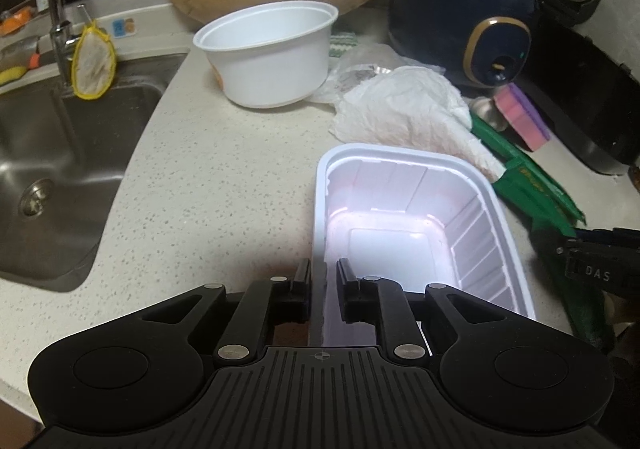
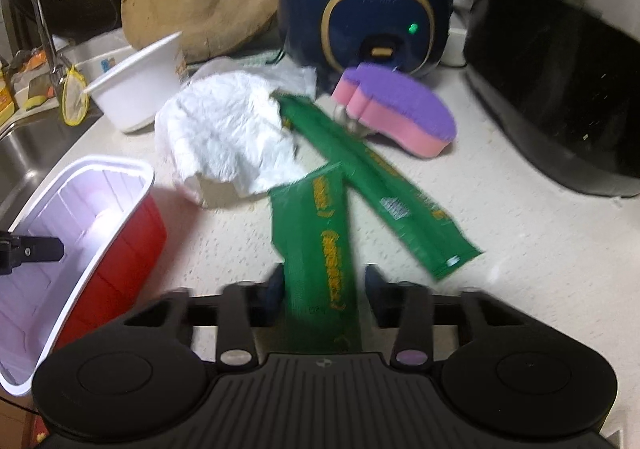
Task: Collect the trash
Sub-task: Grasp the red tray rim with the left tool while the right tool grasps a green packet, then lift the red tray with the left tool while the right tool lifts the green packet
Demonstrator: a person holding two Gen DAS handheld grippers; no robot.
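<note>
Both views are dimly lit indoors, with a slightly cool cast. The left wrist view is sharp; a bright glare spot washes out the floor of the white tub (image 1: 404, 233), and the sink (image 1: 60, 153) shows soft sheen. The right wrist view is motion-blurred throughout, smearing the green wrapper (image 2: 320, 233) and the print on it. Fisheye bending curves the tabletop (image 1: 208, 185) edges, and the corners fall dark.
</note>
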